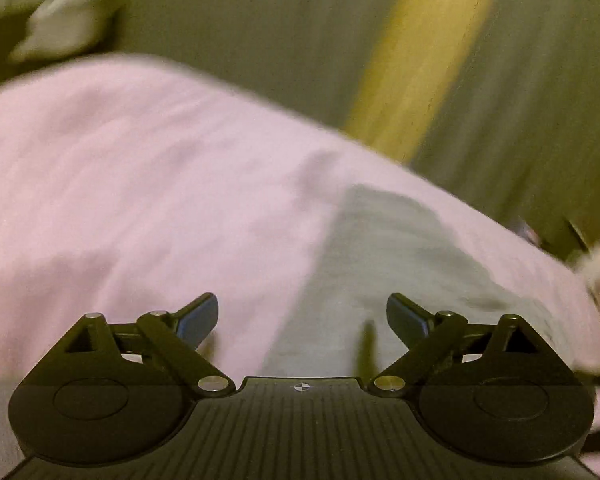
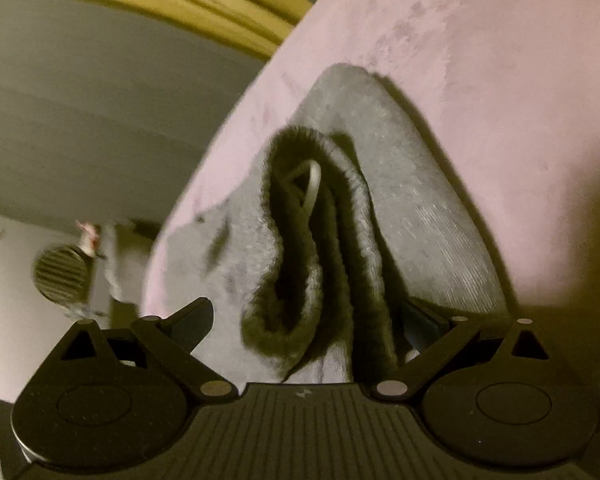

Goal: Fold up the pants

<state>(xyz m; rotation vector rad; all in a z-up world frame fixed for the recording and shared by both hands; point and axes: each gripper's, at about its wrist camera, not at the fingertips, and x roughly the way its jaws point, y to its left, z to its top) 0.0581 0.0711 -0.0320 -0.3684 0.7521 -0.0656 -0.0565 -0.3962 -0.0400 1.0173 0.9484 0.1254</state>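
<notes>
Left wrist view: the left gripper (image 1: 302, 316) was seen angled downward over grey pants (image 1: 400, 264) spread on a pink cover (image 1: 140, 180), its jaws spread wide with nothing between them. A slack release was judged the chief risk: with no pad on the cloth, the laid fold could be dragged open or shifted by any sweep of the fingers across it. In the right wrist view, the right gripper (image 2: 306, 320) was pitched down at the bunched waistband (image 2: 320, 240), where a pale drawstring loop (image 2: 310, 184) was exposed. Its jaws were parted, with the ribbed band lying between them and against the right-hand finger; a firm pinch could not be confirmed. A snag on that loop was judged possible. Heavy blur was recorded in the left frame.
</notes>
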